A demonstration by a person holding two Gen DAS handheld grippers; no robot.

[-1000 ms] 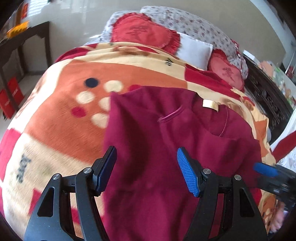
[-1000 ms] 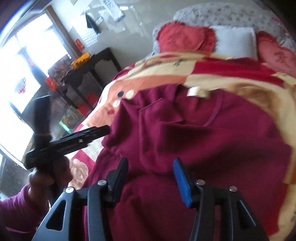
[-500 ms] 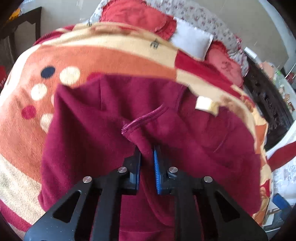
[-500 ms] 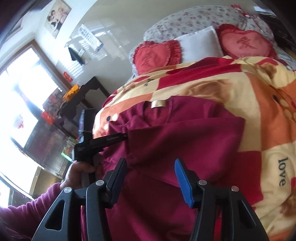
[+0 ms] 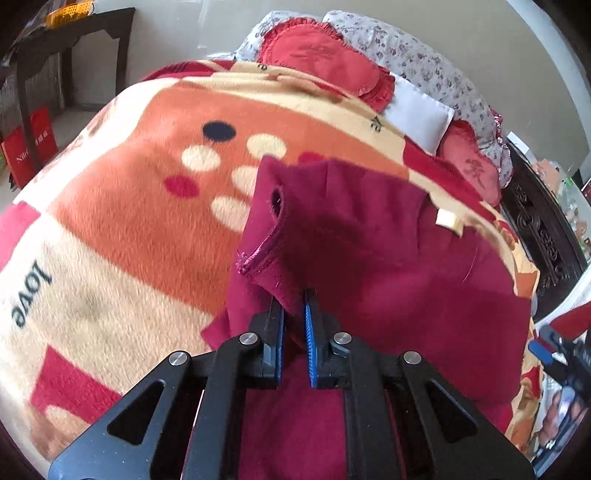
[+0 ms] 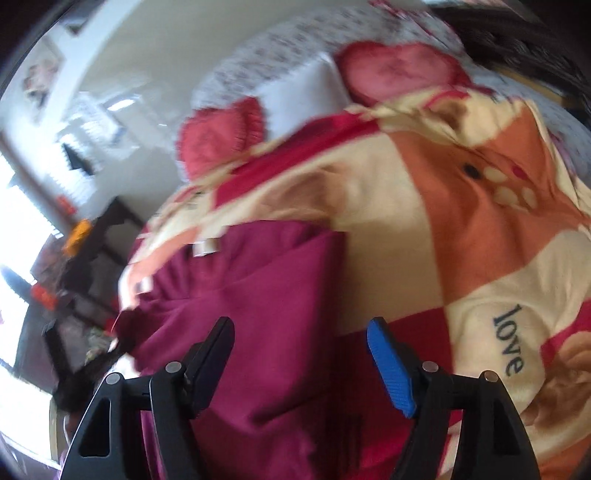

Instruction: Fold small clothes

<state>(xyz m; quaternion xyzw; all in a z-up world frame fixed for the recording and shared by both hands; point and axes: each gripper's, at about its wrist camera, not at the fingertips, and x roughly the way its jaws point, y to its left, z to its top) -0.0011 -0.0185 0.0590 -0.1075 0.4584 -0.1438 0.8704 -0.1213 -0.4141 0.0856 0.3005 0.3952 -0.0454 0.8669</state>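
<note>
A dark red garment [image 5: 388, 280] lies on a bed covered by a blanket [image 5: 140, 229] patterned in orange, cream and red, with the word "love" printed on it. In the left wrist view the left tongs [image 5: 293, 325] are closed on a bunched fold of the garment, close to a stitched hem that rises as a ridge just beyond the fingertips; the cloth between the jaws is lifted off the blanket, while the rest spreads away to the right and down under the tongs' frame. A small pale label [image 5: 447, 221] shows on the garment's far right part. The garment's left edge lies over the blanket's orange patch with cream dots. In the right wrist view, which is blurred, the right tongs [image 6: 301, 354] stand with their jaws wide apart and nothing between them; the black finger is over the garment [image 6: 258, 295] and the blue-padded finger [image 6: 389, 365] is over the garment's right edge, where it meets the blanket [image 6: 480, 229]. The label [image 6: 207, 246] is visible here too, at the garment's far edge. At the head of the bed sit red heart-shaped cushions [image 5: 317, 59] and a white pillow [image 5: 417, 118]. A dark table [image 5: 66, 33] stands beside the bed at the left.
</note>
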